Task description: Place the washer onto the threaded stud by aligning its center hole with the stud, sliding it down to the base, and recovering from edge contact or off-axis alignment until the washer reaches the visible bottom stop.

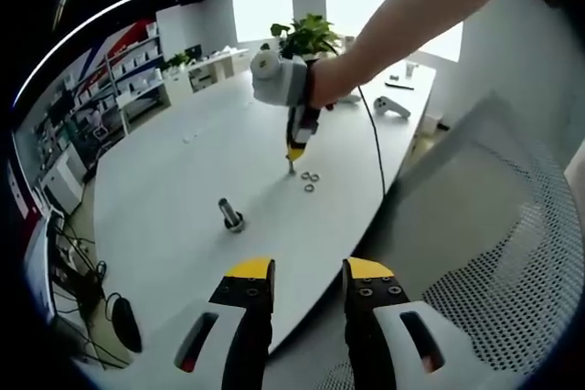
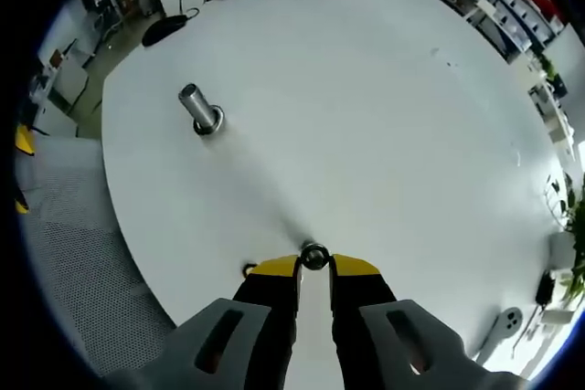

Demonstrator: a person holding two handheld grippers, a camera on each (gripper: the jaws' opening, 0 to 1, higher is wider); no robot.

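Note:
A short metal threaded stud point(image 1: 230, 214) point(image 2: 199, 109) stands upright on its round base on the white table point(image 1: 174, 189) point(image 2: 366, 89). My right gripper point(image 2: 313, 267) points down at the table with its yellow-tipped jaws closed on a small metal washer point(image 2: 313, 256) that touches the tabletop. In the left gripper view the same right gripper point(image 1: 292, 167) is held by a person's hand, tips on the table, well right of the stud. Three loose washers point(image 1: 311, 179) lie just beside it. My left gripper point(image 1: 309, 271) hovers open over the table's near edge, nothing between its jaws.
A mesh office chair point(image 1: 494, 253) point(image 2: 82, 262) stands off the table's edge. A potted plant point(image 1: 306, 36), a white handheld device point(image 1: 391, 107) point(image 2: 505, 321) and a black cable point(image 1: 372, 139) lie at the far end. Shelving point(image 1: 119, 70) lines the wall.

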